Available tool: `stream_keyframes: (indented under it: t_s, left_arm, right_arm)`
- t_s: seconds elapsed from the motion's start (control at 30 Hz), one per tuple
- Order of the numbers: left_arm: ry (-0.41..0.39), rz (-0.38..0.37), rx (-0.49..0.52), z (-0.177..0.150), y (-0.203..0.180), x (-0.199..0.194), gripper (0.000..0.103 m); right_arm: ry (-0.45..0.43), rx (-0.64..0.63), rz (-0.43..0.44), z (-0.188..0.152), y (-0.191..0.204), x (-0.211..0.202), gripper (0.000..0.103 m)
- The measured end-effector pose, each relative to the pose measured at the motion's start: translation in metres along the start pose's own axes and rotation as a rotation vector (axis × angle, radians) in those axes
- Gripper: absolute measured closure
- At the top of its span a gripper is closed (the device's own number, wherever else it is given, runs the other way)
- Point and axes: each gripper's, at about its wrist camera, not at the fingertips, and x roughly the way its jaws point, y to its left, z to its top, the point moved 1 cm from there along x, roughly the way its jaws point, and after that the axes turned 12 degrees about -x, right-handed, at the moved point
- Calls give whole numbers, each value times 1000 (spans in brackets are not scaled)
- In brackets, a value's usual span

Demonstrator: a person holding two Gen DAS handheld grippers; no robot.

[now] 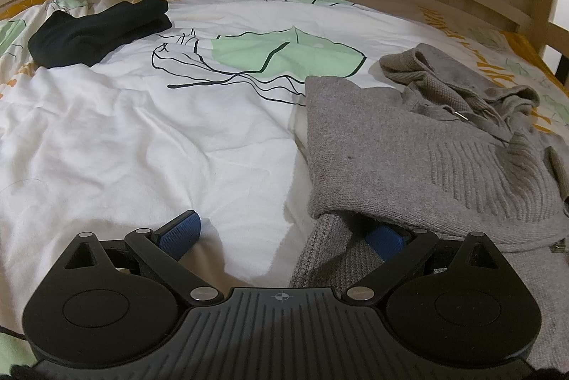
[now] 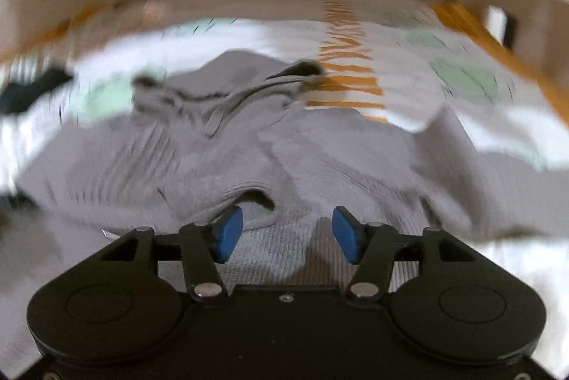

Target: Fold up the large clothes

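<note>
Grey knit sweater (image 1: 409, 145) lies on the bed, right of the left gripper (image 1: 281, 234) — jaws wide, 1 pad under its folded near corner. Right gripper (image 2: 287, 232), jaws apart and holding nothing, hovers directly over the hem, so it's nearer.

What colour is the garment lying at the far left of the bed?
Black, or very dark navy; clearest in the left wrist view.

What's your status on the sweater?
Left gripper open, one finger under sweater edge. Right gripper open over it. Black garment lies apart.
</note>
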Motion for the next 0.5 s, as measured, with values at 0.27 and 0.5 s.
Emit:
stream_keyframes:
  t_s: [0.27, 0.5]
  left_arm:
    - [0, 0, -1, 0, 0, 0, 2]
    - [-2, 4, 4, 0, 0, 0, 2]
  right_arm:
    - [-41, -43, 117, 29, 12, 21, 88]
    - [-28, 530, 68, -10, -62, -6, 90]
